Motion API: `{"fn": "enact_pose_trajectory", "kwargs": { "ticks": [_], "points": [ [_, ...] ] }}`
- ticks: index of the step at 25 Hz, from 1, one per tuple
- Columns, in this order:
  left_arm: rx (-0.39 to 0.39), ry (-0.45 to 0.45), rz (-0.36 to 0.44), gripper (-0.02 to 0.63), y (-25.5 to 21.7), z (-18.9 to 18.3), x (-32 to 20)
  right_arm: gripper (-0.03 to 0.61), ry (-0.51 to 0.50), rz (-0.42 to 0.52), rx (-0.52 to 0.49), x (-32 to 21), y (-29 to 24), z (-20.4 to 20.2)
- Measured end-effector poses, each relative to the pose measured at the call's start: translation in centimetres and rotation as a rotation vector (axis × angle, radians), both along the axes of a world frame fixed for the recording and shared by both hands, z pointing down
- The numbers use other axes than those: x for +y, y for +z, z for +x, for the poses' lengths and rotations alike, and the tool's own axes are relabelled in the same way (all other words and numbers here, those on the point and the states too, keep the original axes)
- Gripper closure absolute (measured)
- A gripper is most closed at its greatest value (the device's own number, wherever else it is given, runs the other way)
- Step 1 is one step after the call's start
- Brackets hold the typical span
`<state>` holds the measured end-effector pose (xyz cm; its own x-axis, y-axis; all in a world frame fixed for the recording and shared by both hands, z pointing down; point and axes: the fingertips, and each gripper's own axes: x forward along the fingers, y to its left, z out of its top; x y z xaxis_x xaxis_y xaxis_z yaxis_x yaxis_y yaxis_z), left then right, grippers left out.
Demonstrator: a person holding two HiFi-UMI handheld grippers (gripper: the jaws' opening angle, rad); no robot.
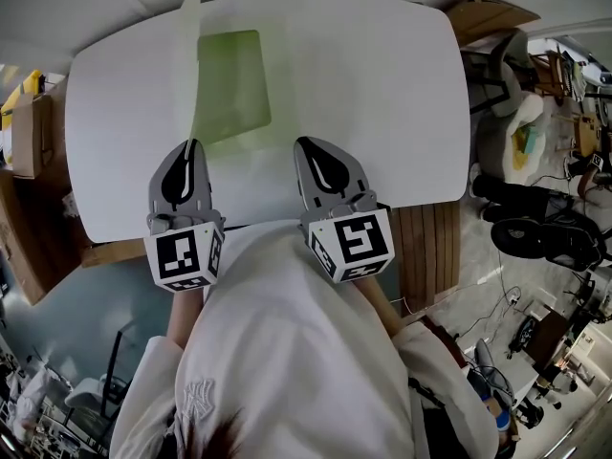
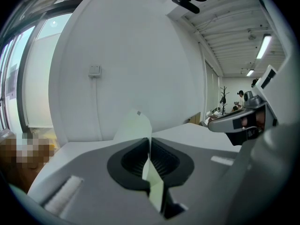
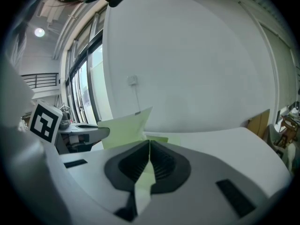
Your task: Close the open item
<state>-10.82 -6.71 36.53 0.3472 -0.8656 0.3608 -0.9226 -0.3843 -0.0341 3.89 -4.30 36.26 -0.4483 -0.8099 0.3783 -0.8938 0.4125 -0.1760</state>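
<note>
White table (image 1: 402, 94), upper frame: pale green folder (image 1: 229, 89) open.
Left gripper (image 1: 189, 156) and right gripper (image 1: 311, 151), lower centre, each pinch a folder sheet edge.

Thin pale-green folder (image 1: 232, 86), open, one flap raised, flat on white table (image 1: 382, 94)

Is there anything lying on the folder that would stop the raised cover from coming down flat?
Nothing visible does. The left gripper and right gripper each clamp a sheet of the folder, and nothing lies on its flat green part on the table.
</note>
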Motion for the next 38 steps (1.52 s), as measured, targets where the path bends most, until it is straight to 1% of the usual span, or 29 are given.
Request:
{"fn": "enact_pose_trajectory", "kwargs": {
  "ticks": [17, 38],
  "points": [
    [-0.006, 0.047, -0.012, 0.596, 1.2, 1.6, 0.1, 0.568, 0.02, -0.005, -0.001, 0.4, 0.4, 0.3],
    [-0.017, 0.063, -0.03, 0.595, 1.7, 3.6, 0.0, 0.568, 0.004, -0.011, -0.018, 0.5, 0.7, 0.8]
  ]
}}
